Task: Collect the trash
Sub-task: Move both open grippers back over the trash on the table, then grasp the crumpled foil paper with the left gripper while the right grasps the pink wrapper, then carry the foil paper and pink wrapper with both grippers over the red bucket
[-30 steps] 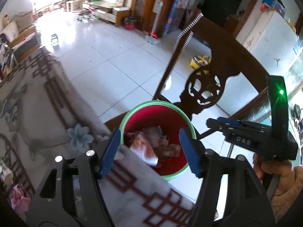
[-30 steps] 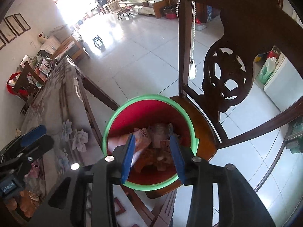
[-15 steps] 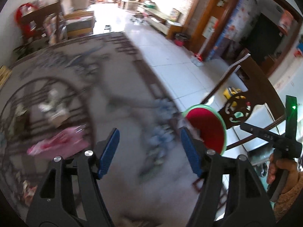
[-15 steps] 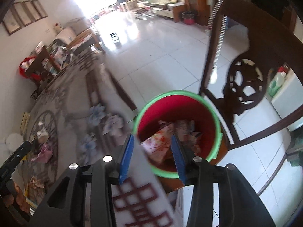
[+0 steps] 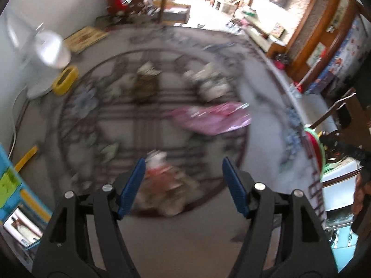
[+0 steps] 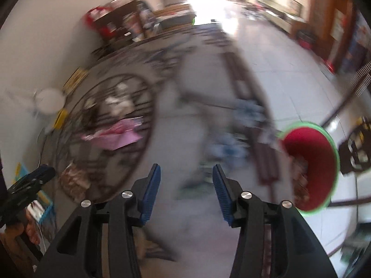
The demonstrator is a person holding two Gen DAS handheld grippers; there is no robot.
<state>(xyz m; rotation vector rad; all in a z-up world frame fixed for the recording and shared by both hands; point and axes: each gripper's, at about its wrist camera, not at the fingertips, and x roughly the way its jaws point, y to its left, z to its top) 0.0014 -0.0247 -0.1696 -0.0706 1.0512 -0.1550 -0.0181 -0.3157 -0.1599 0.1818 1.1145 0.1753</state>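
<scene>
Both views are motion-blurred. My left gripper point(image 5: 183, 180) is open and empty above the patterned tablecloth point(image 5: 185, 243). A red and brown crumpled wrapper point(image 5: 162, 180) lies just beyond its fingertips. A pink plastic bag point(image 5: 213, 118) lies farther off, also in the right wrist view point(image 6: 113, 134). More paper scraps point(image 5: 208, 78) sit at the far side. My right gripper point(image 6: 185, 183) is open and empty over the table. The red bin with a green rim point(image 6: 313, 162) holds trash at the right, off the table's edge; its rim shows in the left wrist view point(image 5: 316, 141).
A white fan point(image 5: 48, 48) and a yellow tape roll point(image 5: 66, 80) stand at the table's far left. A blue box point(image 5: 14, 190) lies at the left edge. A dark wooden chair point(image 6: 357, 148) holds the bin. White tiled floor point(image 6: 278, 53) lies beyond.
Both grippers have swung left from above the bin to over the table. The bin now sits at the right edge of both views. Both stay open and empty.
</scene>
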